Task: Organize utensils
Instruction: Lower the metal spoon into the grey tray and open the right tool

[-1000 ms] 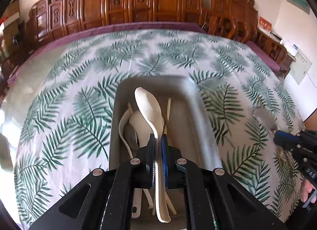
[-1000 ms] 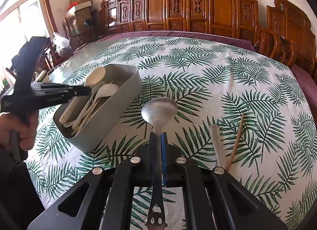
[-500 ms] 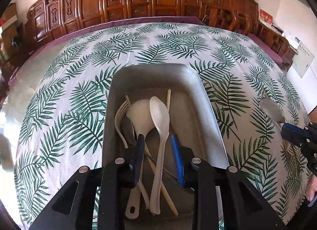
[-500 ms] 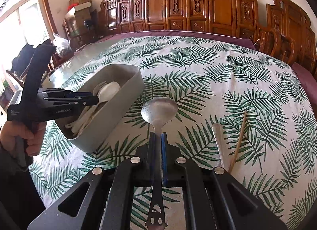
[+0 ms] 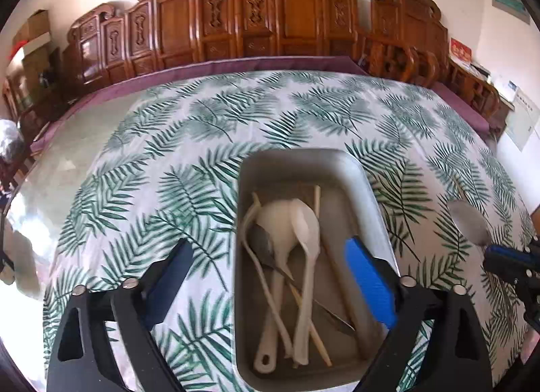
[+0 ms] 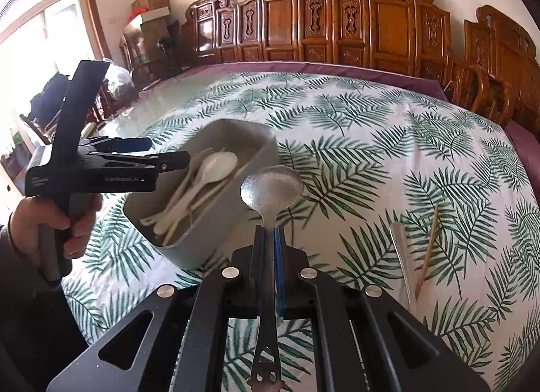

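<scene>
- Left gripper (image 5: 268, 257): jaws opening, now spread wide above the grey bin (image 5: 371, 196), nothing between the pads. A second ago they were clamped on the white plastic spoon (image 5: 305, 243); half a second ago they were partly parted with the spoon slipping free.
- White plastic spoon: now lying loose in the bin, bowl toward 12 o'clock, handle toward 6, crossing the other white utensils and a chopstick (image 5: 317, 198) already there. Judgement: that item's deposit is done.
- Right gripper (image 6: 268, 233): clenched on the neck of the metal spoon (image 6: 271, 188), same hold as a second ago; bowl points to 12 o'clock in its own view, carried above the cloth.
- Metal spoon position: in the right wrist view its bowl sits just at 3 o'clock of the bin's near corner, closer to it than a second ago. Judgement: next in line for the bin.
- Left hand (image 6: 64, 220): grips the left tool's handle at 9 o'clock of the right wrist view.
- Outward on the leaf-print tablecloth (image 6: 388, 129): a second metal utensil (image 6: 401, 250) and a loose chopstick (image 6: 428, 247) lie at about 3 to 4 o'clock, well apart from the bin. Judgement: the task is unfinished.
</scene>
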`<act>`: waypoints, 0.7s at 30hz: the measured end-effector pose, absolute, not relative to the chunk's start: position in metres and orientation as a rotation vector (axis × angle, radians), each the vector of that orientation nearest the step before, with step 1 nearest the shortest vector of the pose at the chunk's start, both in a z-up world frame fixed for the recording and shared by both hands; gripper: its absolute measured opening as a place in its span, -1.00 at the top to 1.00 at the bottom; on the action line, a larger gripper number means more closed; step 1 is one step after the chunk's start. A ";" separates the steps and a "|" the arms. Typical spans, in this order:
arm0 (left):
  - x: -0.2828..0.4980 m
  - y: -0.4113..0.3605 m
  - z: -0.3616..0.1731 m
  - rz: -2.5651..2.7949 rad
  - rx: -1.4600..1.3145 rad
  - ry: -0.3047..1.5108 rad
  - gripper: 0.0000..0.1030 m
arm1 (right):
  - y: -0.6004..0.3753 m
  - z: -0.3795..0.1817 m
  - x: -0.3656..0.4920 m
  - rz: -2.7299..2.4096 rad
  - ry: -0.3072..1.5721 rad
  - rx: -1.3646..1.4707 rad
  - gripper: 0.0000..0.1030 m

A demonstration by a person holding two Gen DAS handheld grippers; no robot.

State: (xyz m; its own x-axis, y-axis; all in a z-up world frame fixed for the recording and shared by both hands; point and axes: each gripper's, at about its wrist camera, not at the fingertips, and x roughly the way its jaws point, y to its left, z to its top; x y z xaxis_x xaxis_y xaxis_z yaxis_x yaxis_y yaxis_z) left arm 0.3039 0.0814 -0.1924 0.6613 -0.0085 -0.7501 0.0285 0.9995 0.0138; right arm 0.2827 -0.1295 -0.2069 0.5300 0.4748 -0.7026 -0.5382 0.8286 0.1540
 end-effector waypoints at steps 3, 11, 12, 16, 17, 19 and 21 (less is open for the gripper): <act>0.304 0.090 -0.187 -0.006 0.010 0.834 -0.80 | -0.120 -0.202 0.281 0.613 0.803 -0.097 0.86; 0.302 0.108 -0.173 0.010 -0.027 0.804 -0.80 | -0.088 -0.190 0.286 0.637 0.791 -0.096 0.86; 0.301 0.110 -0.172 0.014 -0.026 0.800 -0.80 | -0.083 -0.188 0.288 0.641 0.790 -0.089 0.86; 0.299 0.117 -0.168 0.017 -0.033 0.790 -0.80 | -0.066 -0.182 0.295 0.656 0.782 -0.073 0.86; 0.299 0.119 -0.167 0.018 -0.031 0.789 -0.80 | -0.063 -0.180 0.297 0.658 0.781 -0.067 0.86; 0.297 0.124 -0.166 0.023 -0.028 0.782 -0.80 | -0.056 -0.177 0.302 0.662 0.778 -0.051 0.86; 0.297 0.129 -0.166 0.028 -0.030 0.782 -0.80 | -0.050 -0.175 0.307 0.664 0.771 -0.040 0.86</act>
